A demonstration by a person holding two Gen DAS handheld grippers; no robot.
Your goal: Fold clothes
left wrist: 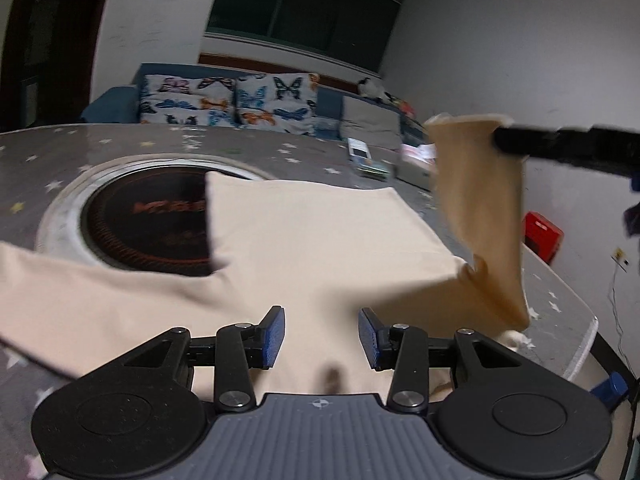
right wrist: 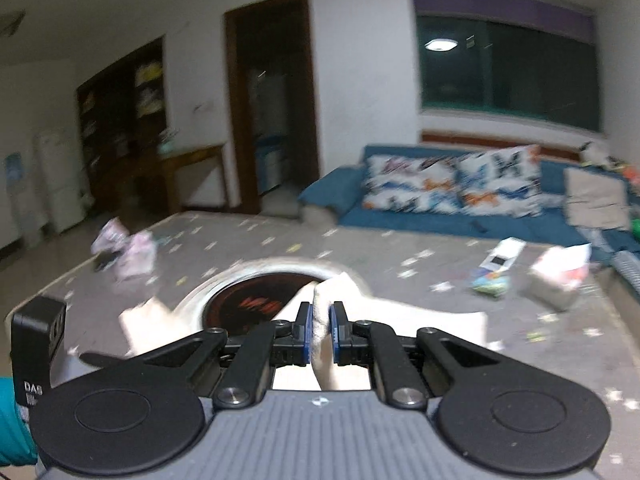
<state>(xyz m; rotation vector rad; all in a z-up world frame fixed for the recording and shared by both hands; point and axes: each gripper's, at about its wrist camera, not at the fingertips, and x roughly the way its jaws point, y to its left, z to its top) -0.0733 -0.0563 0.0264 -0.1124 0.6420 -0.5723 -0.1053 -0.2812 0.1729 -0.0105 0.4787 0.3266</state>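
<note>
Right tongs (right wrist: 321,330) closed on a bunched fold of the cream garment (left wrist: 320,240), cloth squeezed between the blue pads (right wrist: 306,332) and standing up above them; from the left wrist view the pinched part hangs lifted off the bench as a loose flap, its lower edge trailing and curling. Left tongs (left wrist: 322,334) spread wide, holding nothing, low over the near part of the cloth with fabric showing between the pads. The garment lies mostly flat on the star-patterned bench (left wrist: 120,148), one long part reaching out to the left and its far edge overlapping the round inset burner (left wrist: 148,220). Judged from the drape: thin, light, wholly limp fabric; it holds no shape of its own, sags from any single pinch and is likely to drag the rest along if lifted too far. Grip seems best at a hem, corner or sleeve end, taking one or two layers squarely between the pads. The free tongs could pin or pinch a matching edge to keep the fold straight. Small boxes (right wrist: 504,258) sit well beyond the cloth, near the bench's far side.
</note>
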